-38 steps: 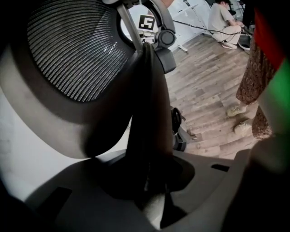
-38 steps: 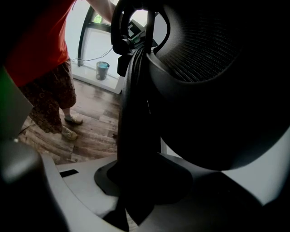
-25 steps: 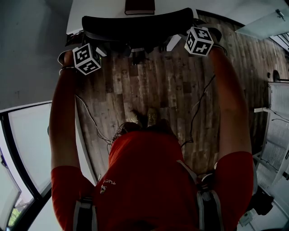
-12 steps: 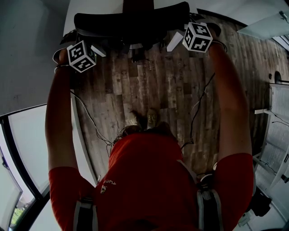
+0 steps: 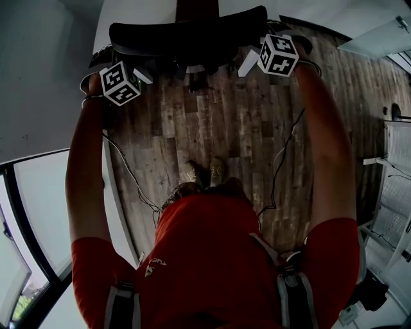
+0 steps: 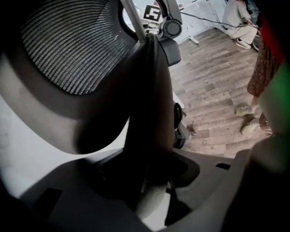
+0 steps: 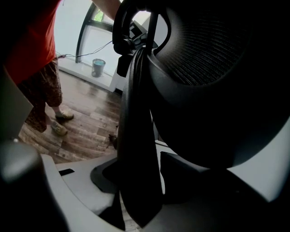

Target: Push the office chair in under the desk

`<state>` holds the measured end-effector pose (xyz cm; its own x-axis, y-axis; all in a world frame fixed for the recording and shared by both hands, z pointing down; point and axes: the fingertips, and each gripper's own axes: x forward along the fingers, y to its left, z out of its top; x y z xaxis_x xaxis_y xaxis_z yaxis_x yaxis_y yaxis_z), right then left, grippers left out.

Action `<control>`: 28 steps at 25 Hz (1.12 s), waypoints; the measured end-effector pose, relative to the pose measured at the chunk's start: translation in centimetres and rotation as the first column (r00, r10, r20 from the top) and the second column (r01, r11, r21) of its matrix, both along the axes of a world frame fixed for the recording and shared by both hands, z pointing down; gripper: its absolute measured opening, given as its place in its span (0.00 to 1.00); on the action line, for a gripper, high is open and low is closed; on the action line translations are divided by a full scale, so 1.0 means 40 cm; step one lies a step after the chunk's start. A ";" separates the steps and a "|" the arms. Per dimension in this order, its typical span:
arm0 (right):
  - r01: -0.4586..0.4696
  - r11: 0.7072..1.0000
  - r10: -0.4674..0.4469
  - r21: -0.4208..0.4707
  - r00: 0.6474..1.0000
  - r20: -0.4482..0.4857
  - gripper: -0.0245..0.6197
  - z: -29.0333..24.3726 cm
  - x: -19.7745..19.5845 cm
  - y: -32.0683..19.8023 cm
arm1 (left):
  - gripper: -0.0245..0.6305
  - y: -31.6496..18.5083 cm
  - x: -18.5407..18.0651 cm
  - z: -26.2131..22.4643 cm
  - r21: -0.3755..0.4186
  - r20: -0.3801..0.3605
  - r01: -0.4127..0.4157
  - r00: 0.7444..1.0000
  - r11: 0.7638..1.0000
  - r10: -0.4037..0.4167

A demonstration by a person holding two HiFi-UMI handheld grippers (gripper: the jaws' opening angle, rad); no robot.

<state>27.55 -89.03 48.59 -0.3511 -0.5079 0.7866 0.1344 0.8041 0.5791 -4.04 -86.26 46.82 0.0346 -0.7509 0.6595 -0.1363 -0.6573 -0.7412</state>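
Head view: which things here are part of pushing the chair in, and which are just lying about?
Part of the job: office chair; desk; left gripper and right gripper, whose jaws have just been opening, with the backrest edge between them, apparently unclamped.
Just lying about: dark red book on the desk; small pail by the window; seated person.

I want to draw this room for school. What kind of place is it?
Probably an office: a mesh-backed office chair stands at a white desk, on a wood-plank floor beside a big window.
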 end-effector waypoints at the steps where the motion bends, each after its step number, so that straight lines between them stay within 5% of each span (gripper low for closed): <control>1: -0.006 1.000 0.006 0.006 1.000 -0.001 0.36 -0.002 0.000 0.001 | 0.37 0.004 -0.001 -0.001 0.001 -0.002 0.001 1.000 1.000 -0.001; 11: -0.080 0.995 0.077 0.067 0.996 0.042 0.40 -0.075 0.045 0.060 | 0.42 0.081 -0.005 -0.078 0.092 -0.076 0.009 0.997 0.996 -0.002; 18: -0.225 0.972 0.198 0.075 0.945 0.262 0.40 -0.173 0.079 0.137 | 0.42 0.169 -0.006 -0.154 0.174 -0.302 0.106 0.952 0.979 -0.050; 23: -0.296 0.954 0.243 0.045 0.854 0.459 0.40 -0.221 0.064 0.209 | 0.42 0.235 0.044 -0.207 0.221 -0.519 0.180 0.854 0.959 -0.041; 26: -0.317 0.948 0.257 0.007 0.783 0.566 0.40 -0.237 0.032 0.258 | 0.42 0.279 0.092 -0.241 0.220 -0.669 0.217 0.743 0.951 -0.015; 28: -0.311 0.950 0.254 -0.028 0.716 0.650 0.40 -0.254 -0.007 0.297 | 0.42 0.312 0.133 -0.270 0.208 -0.766 0.224 0.643 0.952 0.016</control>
